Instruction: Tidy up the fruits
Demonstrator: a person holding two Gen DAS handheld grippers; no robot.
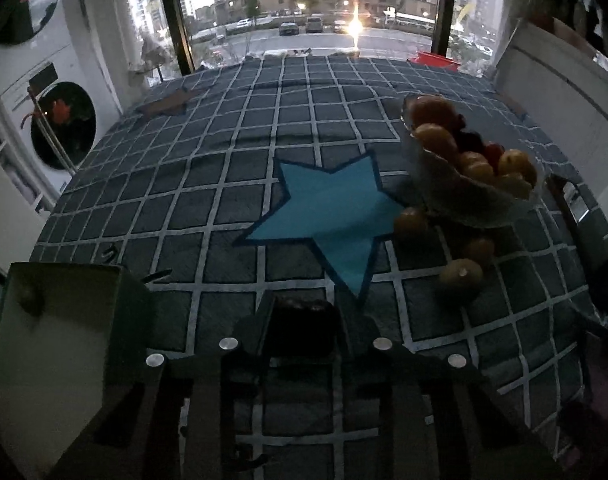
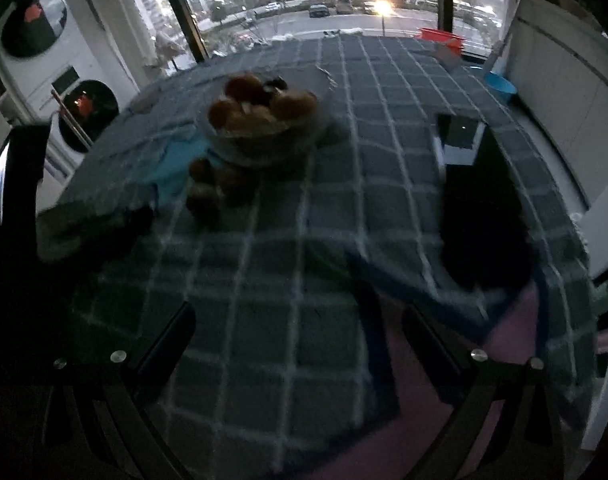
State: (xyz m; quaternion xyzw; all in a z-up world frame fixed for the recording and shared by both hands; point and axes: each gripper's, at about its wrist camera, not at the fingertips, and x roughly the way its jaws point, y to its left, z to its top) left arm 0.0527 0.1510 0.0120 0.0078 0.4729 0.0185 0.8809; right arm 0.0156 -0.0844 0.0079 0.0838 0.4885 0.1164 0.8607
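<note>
A clear glass bowl (image 1: 475, 200) heaped with orange, yellow and dark red fruits stands on the checked tablecloth (image 1: 224, 184), right of a blue star patch (image 1: 331, 208). Three loose yellow-orange fruits lie in front of the bowl; the nearest one (image 1: 461, 276) sits right of the star's lower tip. My left gripper (image 1: 302, 320) is low in its view, shut on a dark round fruit (image 1: 300, 314). In the blurred right wrist view the bowl (image 2: 264, 148) is far off to the upper left, and my right gripper (image 2: 300, 320) hangs open over bare cloth.
A pale box (image 1: 56, 344) stands at the near left. A brown star patch (image 1: 168, 104) lies far left and a red basin (image 1: 433, 58) by the window. A tall black object (image 2: 479, 200) stands at the right, with a pink patch (image 2: 423, 400) below it. Washing machines (image 1: 60, 128) line the left wall.
</note>
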